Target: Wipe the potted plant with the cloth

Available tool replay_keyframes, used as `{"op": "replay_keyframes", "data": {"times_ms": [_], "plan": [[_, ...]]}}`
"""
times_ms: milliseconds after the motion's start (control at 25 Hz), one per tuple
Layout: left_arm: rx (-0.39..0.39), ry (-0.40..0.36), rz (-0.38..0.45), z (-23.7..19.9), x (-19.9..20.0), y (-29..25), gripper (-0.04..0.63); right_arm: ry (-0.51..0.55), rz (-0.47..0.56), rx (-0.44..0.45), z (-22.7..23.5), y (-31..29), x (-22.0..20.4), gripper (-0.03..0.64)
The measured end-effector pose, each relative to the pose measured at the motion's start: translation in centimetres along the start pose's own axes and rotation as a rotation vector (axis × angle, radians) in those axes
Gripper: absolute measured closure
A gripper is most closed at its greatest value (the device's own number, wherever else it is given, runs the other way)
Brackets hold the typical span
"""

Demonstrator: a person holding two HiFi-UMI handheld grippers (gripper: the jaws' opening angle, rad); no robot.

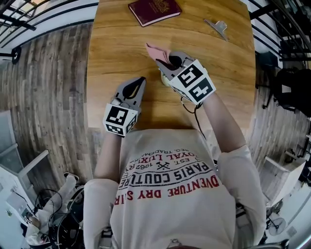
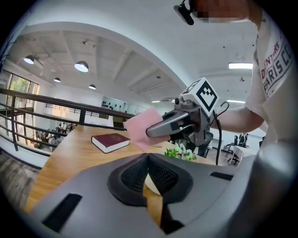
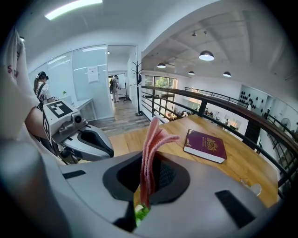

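Note:
My right gripper (image 1: 164,62) is shut on a folded pink cloth (image 1: 154,50), which sticks out past its tips above the wooden table (image 1: 116,48). In the right gripper view the cloth (image 3: 152,144) stands upright between the jaws, with green leaves (image 3: 139,214) of the potted plant just below them. The plant's pale pot (image 1: 165,80) peeks out under that gripper. My left gripper (image 1: 140,81) is shut and empty, just left of the pot. Its own view shows the leaves (image 2: 179,152), the white pot (image 2: 152,184) behind its closed jaws, and the cloth (image 2: 141,128) held above.
A maroon book (image 1: 154,10) lies at the table's far edge, also visible as the book (image 3: 205,146) beyond the cloth. A small metal clip (image 1: 217,26) rests at the far right of the table. A black railing (image 3: 223,104) runs behind the table.

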State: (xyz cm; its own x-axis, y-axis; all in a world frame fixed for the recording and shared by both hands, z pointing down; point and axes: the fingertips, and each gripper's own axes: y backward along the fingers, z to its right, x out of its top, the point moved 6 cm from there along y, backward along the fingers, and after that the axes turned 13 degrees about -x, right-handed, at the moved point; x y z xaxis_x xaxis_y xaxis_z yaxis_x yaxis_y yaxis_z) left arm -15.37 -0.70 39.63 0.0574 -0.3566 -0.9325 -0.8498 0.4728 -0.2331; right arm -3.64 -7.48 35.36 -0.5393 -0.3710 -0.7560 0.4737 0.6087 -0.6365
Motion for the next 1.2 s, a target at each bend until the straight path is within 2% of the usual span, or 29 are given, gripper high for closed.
{"op": "replay_keyframes", "data": {"times_ms": [240, 480, 720, 920, 1040, 1200], "plan": [[0.026, 0.0, -0.001, -2.1, -0.5, 5.0, 0.58, -0.073, -0.018, -0.055, -5.9, -1.4, 0.1, 0.581], [0.024, 0.025, -0.048, -3.3, -2.7, 7.5, 0.579, -0.168, -0.088, -0.13, -9.2, -3.6, -3.5, 0.581], [-0.006, 0.048, -0.08, -3.1, -4.4, 8.1, 0.578, -0.245, -0.166, -0.255, -9.0, -5.4, -8.6, 0.581], [-0.025, 0.03, -0.118, -3.4, -5.3, 7.9, 0.578, -0.303, -0.188, -0.373, -8.0, -6.2, -11.3, 0.581], [-0.034, 0.04, -0.124, -3.6, -5.6, 7.7, 0.579, -0.402, -0.2, -0.42, -7.6, -6.3, -12.4, 0.581], [-0.057, 0.107, -0.087, -3.6, -5.5, 7.4, 0.578, -0.58, -0.221, -0.483, -6.9, -5.9, -13.8, 0.581]]}}
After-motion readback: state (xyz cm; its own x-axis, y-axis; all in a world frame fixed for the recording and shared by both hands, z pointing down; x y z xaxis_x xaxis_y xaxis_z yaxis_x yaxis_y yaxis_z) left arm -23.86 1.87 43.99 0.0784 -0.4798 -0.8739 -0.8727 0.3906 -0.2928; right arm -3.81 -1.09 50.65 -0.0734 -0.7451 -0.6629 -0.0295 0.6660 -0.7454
